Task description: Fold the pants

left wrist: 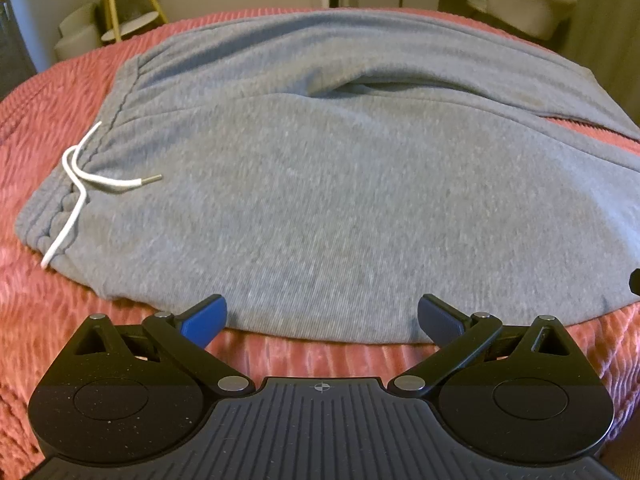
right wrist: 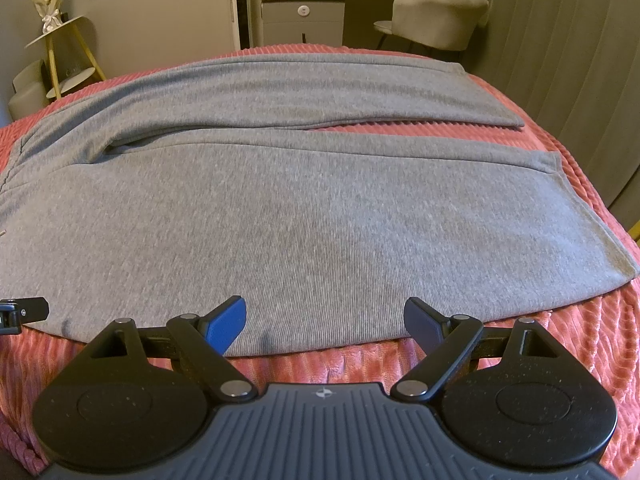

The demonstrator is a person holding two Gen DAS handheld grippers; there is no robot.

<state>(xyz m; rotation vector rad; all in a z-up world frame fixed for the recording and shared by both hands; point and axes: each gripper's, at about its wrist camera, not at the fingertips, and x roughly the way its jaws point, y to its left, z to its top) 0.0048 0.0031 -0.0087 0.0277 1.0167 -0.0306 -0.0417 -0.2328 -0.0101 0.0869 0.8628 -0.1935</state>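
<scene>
Grey sweatpants (left wrist: 340, 184) lie spread flat on a pink bedspread (left wrist: 48, 128), waistband to the left with a white drawstring (left wrist: 80, 184). In the right wrist view the two legs (right wrist: 320, 208) stretch to the right, hems near the bed's right side. My left gripper (left wrist: 322, 320) is open, hovering at the near edge of the pants by the waist end. My right gripper (right wrist: 325, 326) is open at the near edge of the near leg. Neither holds cloth. A tip of the left gripper (right wrist: 24, 310) shows at the right wrist view's left edge.
The pink bedspread (right wrist: 580, 340) shows around the pants. Behind the bed stand a yellow-legged side table (right wrist: 60, 52), a grey cabinet (right wrist: 304, 20) and a pale chair (right wrist: 436, 20). A curtain (right wrist: 560, 60) hangs at the right.
</scene>
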